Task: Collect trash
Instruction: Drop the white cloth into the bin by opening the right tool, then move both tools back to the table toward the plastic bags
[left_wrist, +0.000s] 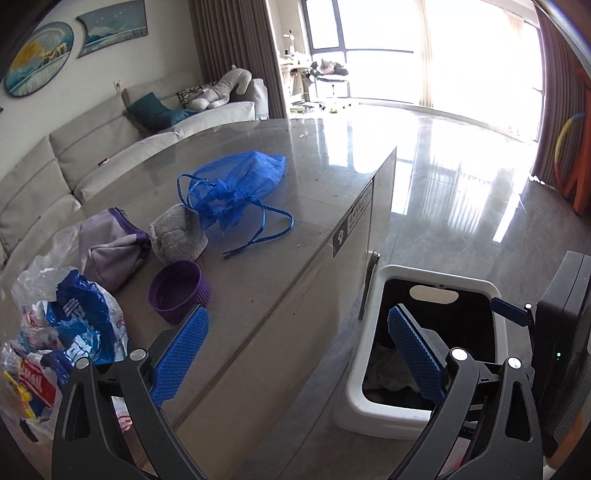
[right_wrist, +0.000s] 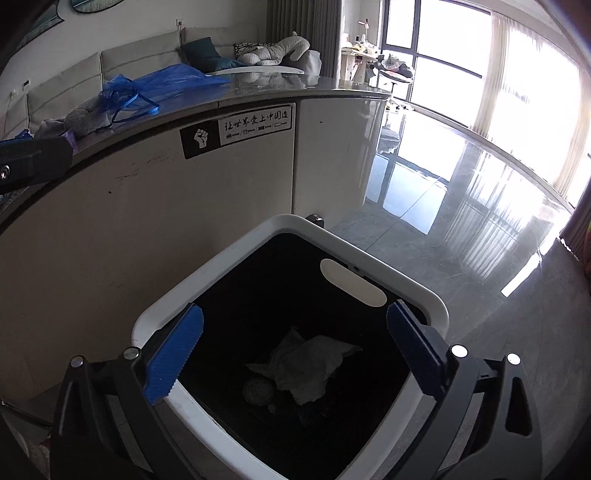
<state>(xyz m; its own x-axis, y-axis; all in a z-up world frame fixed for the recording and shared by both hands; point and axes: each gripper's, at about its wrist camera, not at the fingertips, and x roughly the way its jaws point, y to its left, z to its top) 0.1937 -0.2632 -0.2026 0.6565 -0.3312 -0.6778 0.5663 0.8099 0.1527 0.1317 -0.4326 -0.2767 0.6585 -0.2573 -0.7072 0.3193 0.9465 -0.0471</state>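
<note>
Right gripper: jaws spread wide with nothing between the blue pads, poised directly over the mouth of the white-rimmed trash bin standing on the floor against the counter's side panel. Bin contents, below and between the spread fingers: one crumpled white paper towel, one round greyish lid-like piece just beside it, darker scraps too dim to tell. Bin interior black, with a white handle cut-out on the far wall. Left gripper: jaws likewise apart and empty, held over the counter's near edge, one pad above the counter top, the other above the bin. Counter top, grey and glossy, items from the near left outward: crumpled plastic bags with blue and red print at the left edge; a purple plastic cap, open side up, just beyond the left pad; a lavender cloth pouch; a grey knitted bundle touching the pouch; a blue mesh drawstring bag lying flat, its cords trailing toward the counter edge. Side panel: a black-and-white sticker with a fist emblem and printed characters. Beyond: a beige sectional sofa with a teal cushion, polished floor, tall bright windows with curtains.
</note>
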